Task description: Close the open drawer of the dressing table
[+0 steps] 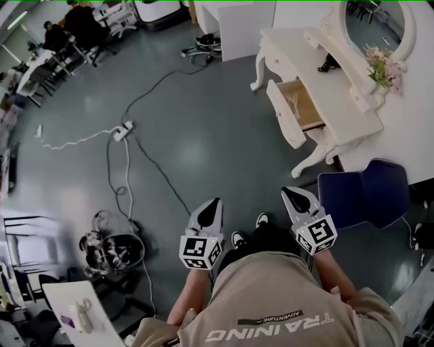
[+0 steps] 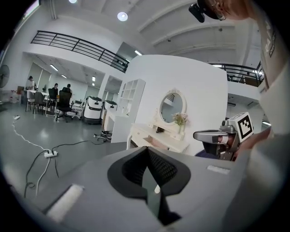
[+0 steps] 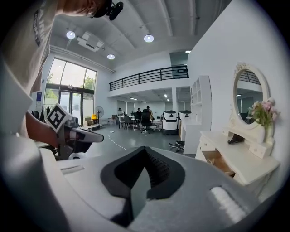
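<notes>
Floor [image 1: 203, 135], grey and glossy, fills most of the head view. One white dressing table [image 1: 319, 61] stands on it at about 1 o'clock from the person, well apart from both grippers. It carries one oval mirror [image 1: 376, 20] at its far side. The person's beige shirt [image 1: 271, 325] is at 6 o'clock in the head view, and the words "TRAINING" and, smaller, "ADVENTURE" can be read on it, upside down. One dark blue chair [image 1: 366, 193] stands just beside the table, at 3 o'clock from the right gripper.

The table has one open drawer [image 1: 288, 115], pulled out toward 8 o'clock, with a wooden inside. Some small pale thing lies in it, but I cannot tell what it is.

There are two grippers, each with one cube of black and white square markers. The left gripper [image 1: 211, 207] points to 12 o'clock; in the left gripper view its two jaws are pressed together and nothing is between them. The right gripper [image 1: 293, 196] points to 11 o'clock; in the right gripper view its jaws are also together and they hold nothing.

One white power strip [image 1: 123, 131] lies on the floor at 10 o'clock from the left gripper, with a black cable and a white cable running from it. One bunch of pink flowers [image 1: 381, 66] stands on the table at 5 o'clock from the mirror
</notes>
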A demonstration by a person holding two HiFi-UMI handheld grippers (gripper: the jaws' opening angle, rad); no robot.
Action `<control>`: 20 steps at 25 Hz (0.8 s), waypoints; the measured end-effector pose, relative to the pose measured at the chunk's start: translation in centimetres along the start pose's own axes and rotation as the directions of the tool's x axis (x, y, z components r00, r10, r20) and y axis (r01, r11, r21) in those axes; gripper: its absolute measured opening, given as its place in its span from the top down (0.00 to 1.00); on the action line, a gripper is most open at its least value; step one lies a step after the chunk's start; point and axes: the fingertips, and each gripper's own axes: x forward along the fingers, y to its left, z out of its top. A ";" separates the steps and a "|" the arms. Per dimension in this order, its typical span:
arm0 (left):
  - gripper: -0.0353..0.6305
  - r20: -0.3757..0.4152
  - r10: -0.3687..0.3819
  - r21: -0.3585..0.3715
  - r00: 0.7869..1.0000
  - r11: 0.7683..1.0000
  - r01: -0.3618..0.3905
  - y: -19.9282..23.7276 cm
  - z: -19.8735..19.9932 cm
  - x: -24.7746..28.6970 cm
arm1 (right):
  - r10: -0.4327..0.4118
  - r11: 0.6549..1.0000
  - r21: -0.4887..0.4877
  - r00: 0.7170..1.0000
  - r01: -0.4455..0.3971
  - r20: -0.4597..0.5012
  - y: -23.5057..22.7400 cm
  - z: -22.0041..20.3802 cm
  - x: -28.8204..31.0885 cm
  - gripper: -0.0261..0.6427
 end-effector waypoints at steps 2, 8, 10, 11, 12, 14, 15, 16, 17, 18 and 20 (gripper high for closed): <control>0.92 -0.017 -0.005 -0.014 1.000 1.000 0.005 0.5 -0.5 1.0 | -0.015 0.999 0.033 1.000 0.015 0.001 -0.8 -0.4 0.2 0.96; 0.92 -0.066 0.009 -0.040 0.998 0.999 -0.011 2.0 0.0 4.4 | -0.035 0.993 0.113 0.997 0.042 -0.065 -4.3 -3.1 2.8 0.96; 0.92 -0.087 0.011 -0.018 0.996 1.000 -0.013 2.4 0.8 6.2 | -0.040 0.993 0.104 0.997 0.046 -0.062 -5.8 -3.1 4.2 0.96; 0.92 -0.097 0.009 -0.001 0.995 1.000 -0.009 2.6 1.5 7.2 | -0.043 0.994 0.102 0.997 0.049 -0.056 -6.7 -3.0 5.0 0.96; 0.92 -0.106 0.003 0.018 0.994 1.000 -0.001 2.9 2.2 8.2 | -0.047 0.993 0.103 0.998 0.052 -0.046 -7.7 -2.8 5.9 0.96; 0.92 -0.117 -0.011 0.061 0.993 0.998 0.018 3.5 4.0 10.6 | -0.057 0.993 0.099 0.998 0.059 -0.023 -9.8 -2.1 7.8 0.96; 0.92 -0.121 -0.014 0.080 0.993 0.996 0.024 3.8 4.8 11.9 | -0.061 0.993 0.096 0.998 0.062 -0.013 -10.9 -1.6 8.7 0.96; 0.92 -0.121 -0.016 0.096 0.992 0.995 0.028 4.0 5.8 13.1 | -0.065 0.993 0.095 0.998 0.065 -0.002 -11.9 -1.0 9.4 0.96; 0.92 -0.117 -0.020 0.106 0.993 0.994 0.033 4.1 6.8 14.3 | -0.069 0.993 0.099 0.998 0.068 0.009 -13.0 -0.4 10.0 0.96; 0.92 -0.107 -0.027 0.108 0.994 0.993 0.039 4.1 8.1 15.5 | -0.072 0.992 0.105 0.997 0.070 0.020 -14.0 0.3 10.6 0.96; 0.92 -0.070 -0.050 0.065 0.996 0.996 0.055 4.1 10.5 17.8 | -0.080 0.991 0.112 0.997 0.078 0.016 -16.1 0.7 12.0 0.96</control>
